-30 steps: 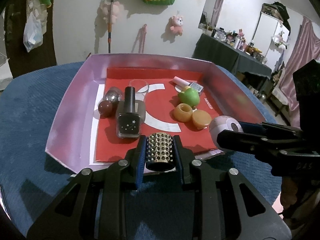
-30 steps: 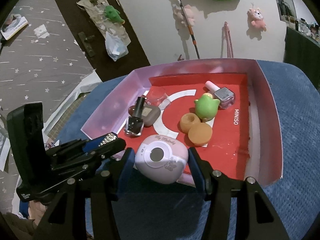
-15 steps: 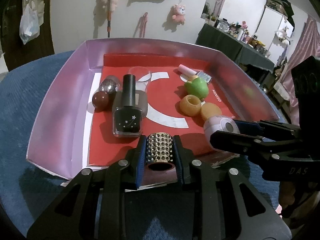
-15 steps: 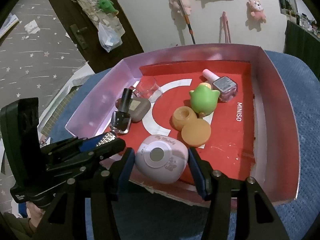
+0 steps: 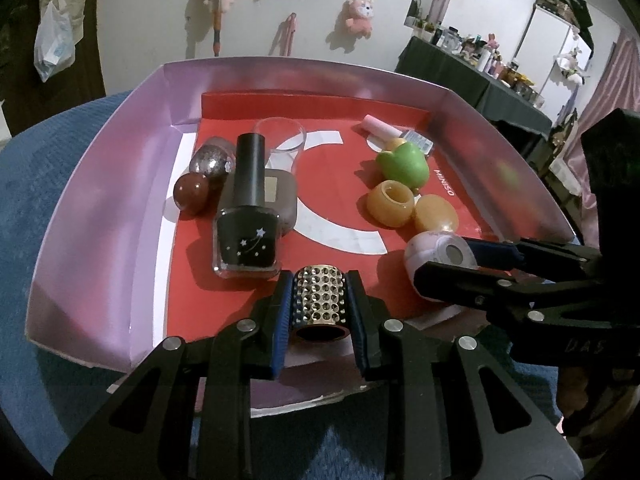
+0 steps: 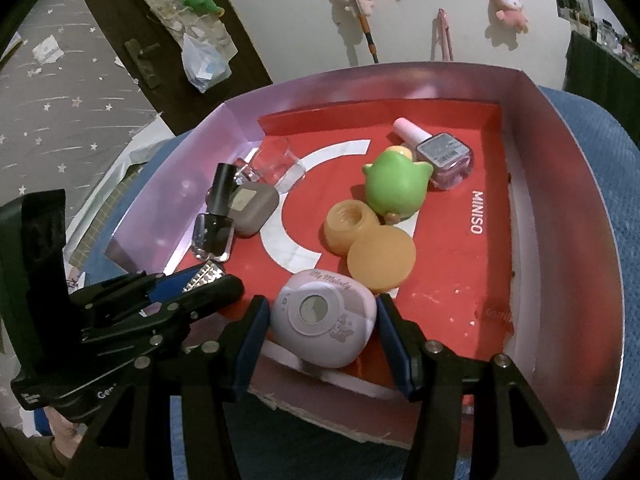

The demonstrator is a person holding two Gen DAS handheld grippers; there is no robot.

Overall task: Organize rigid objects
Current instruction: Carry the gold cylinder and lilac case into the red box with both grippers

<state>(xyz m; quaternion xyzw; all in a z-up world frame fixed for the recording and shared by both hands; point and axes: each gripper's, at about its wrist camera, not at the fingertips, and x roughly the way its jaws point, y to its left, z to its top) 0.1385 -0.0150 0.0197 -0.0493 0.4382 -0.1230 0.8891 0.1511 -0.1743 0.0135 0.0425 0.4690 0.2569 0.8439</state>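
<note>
Both hands carry something over the near edge of the box point(image 5: 100, 208), so the step looks like putting things in.

At the left of the box lie a red ball point(image 5: 191, 196) and a silver ball point(image 5: 211, 159). Beside them a black bottle point(image 5: 246, 236) stands up, its cap pointing at the ceiling. A grey case point(image 5: 280, 196) lies just behind it, and a clear cup point(image 5: 280, 136) is further back.

The left tongs point(image 5: 319, 300) are squeezed narrow on a gold tube point(image 5: 319, 294). The tube has bumps all over. Its long way runs along the tongs, with one open end facing the camera and the other end pointing into the box. It hangs just over the red floor, close to the black bottle.

In the middle are two orange pots point(image 6: 352, 228), a green toy point(image 6: 394, 188) and a pink bottle point(image 6: 440, 152) lying on its side.

The right tongs point(image 6: 320, 324) hold a pink case point(image 6: 324, 316), set partly open to fit it. The case is flat and round, with its little window facing up. It sits over the near edge, just beside an orange pot.

Next, I think each hand should go down a bit, find a bare red spot, and let go gently. The tube may roll if it lands on its side. The left hand should keep clear of the black bottle so it does not tip.
</note>
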